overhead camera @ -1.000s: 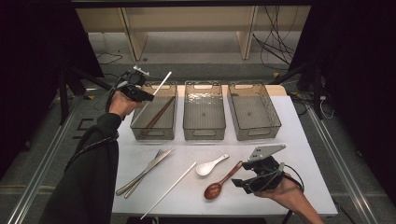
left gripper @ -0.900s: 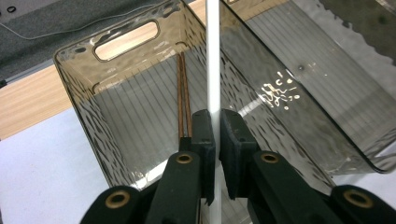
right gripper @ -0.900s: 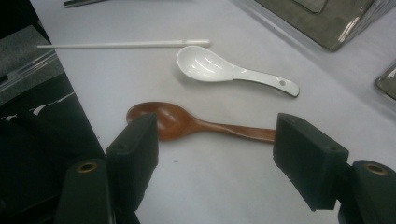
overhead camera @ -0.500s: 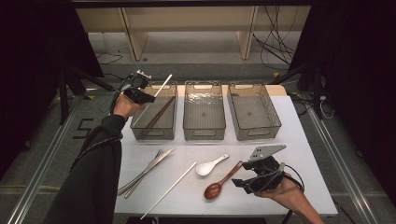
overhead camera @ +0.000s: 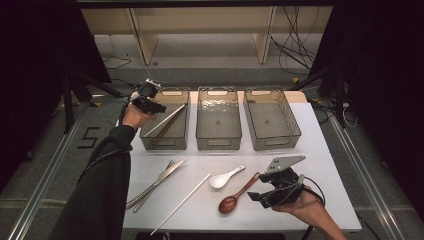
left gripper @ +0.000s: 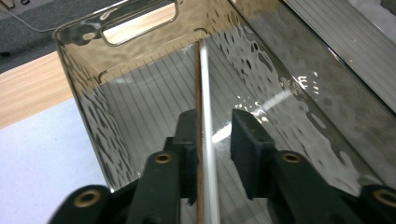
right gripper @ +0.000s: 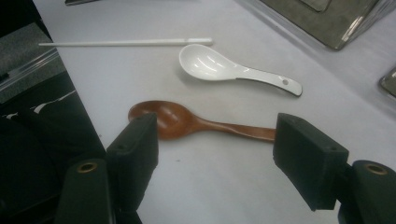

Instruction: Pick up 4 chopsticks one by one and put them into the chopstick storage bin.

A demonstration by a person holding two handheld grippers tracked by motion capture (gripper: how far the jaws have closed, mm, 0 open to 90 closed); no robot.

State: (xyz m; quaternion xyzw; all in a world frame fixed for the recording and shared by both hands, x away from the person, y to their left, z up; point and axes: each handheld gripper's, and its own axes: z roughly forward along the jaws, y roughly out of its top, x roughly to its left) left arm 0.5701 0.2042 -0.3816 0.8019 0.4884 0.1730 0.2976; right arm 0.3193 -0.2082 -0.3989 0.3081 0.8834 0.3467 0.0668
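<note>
White chopstick [left gripper: 206, 116] lies in the left bin [overhead camera: 165, 141] of three clear bins on the table [overhead camera: 330, 165], one end up near the bin's far right corner, the other low toward its near left. It rests alongside a brown chopstick [left gripper: 198, 107], the two touching or nearly so along their length.

Left gripper [overhead camera: 154, 106]: held at the bin's far left rim. Its jaws have just been opening. In the left gripper view both chopsticks run between the pads, long axis straight away from the camera; the left pad stands close against the brown one, the right pad is clear of the white one. Judgement: released, no pinch remaining.

Right gripper [right gripper: 215, 140]: jaws spread wide, hovering low over the near right part of the table. The wooden spoon [right gripper: 187, 122] lies crosswise between them, bowl by the left jaw, handle running to the right jaw. Its long axis thus runs from pad to pad, not across the gap. Judgement: a grasp calls for turning the wrist first.

White ceramic spoon [right gripper: 229, 67] lies just beyond it. A second white chopstick [overhead camera: 181, 202] lies nearer the left arm.
</note>
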